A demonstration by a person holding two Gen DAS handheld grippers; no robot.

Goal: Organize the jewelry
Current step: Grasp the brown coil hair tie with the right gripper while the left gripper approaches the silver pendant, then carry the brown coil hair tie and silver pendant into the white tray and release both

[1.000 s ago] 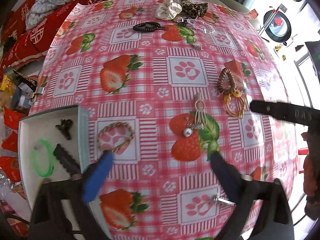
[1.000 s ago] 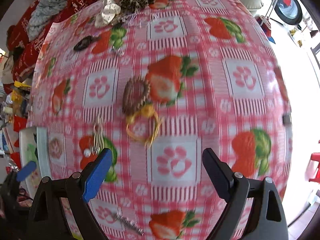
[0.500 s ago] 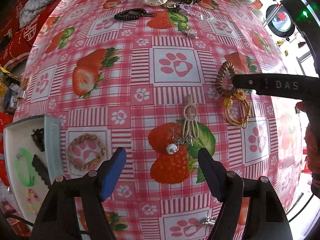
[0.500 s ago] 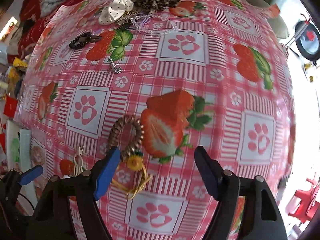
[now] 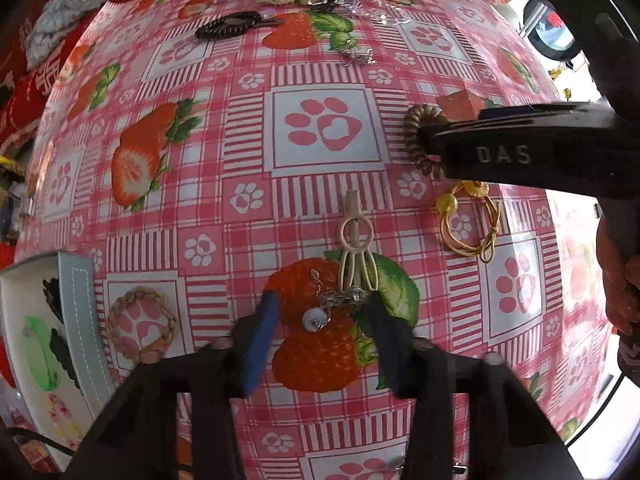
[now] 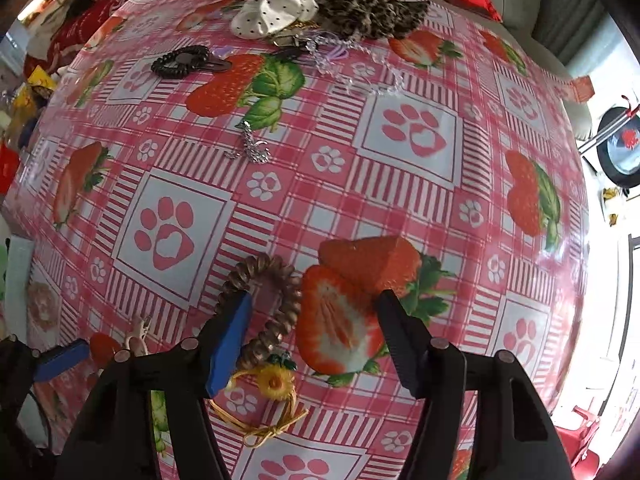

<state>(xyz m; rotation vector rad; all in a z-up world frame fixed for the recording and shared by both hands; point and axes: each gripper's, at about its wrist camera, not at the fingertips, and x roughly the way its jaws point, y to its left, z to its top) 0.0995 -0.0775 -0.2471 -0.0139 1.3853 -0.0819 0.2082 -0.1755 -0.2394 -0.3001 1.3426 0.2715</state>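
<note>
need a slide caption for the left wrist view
Open left gripper straddles a silver pearl pendant on the strawberry tablecloth; tray at left.

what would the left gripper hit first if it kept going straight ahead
Most likely the silver pendant: it lies on the tablecloth between the open left gripper fingertips, with the beige clip just beyond. Height is unclear.

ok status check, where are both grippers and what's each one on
Left gripper open, straddling pearl chain. Right gripper open over brown coil tie, blue finger inside its loop. Nothing gripped; yellow flower tie close beside.
</note>
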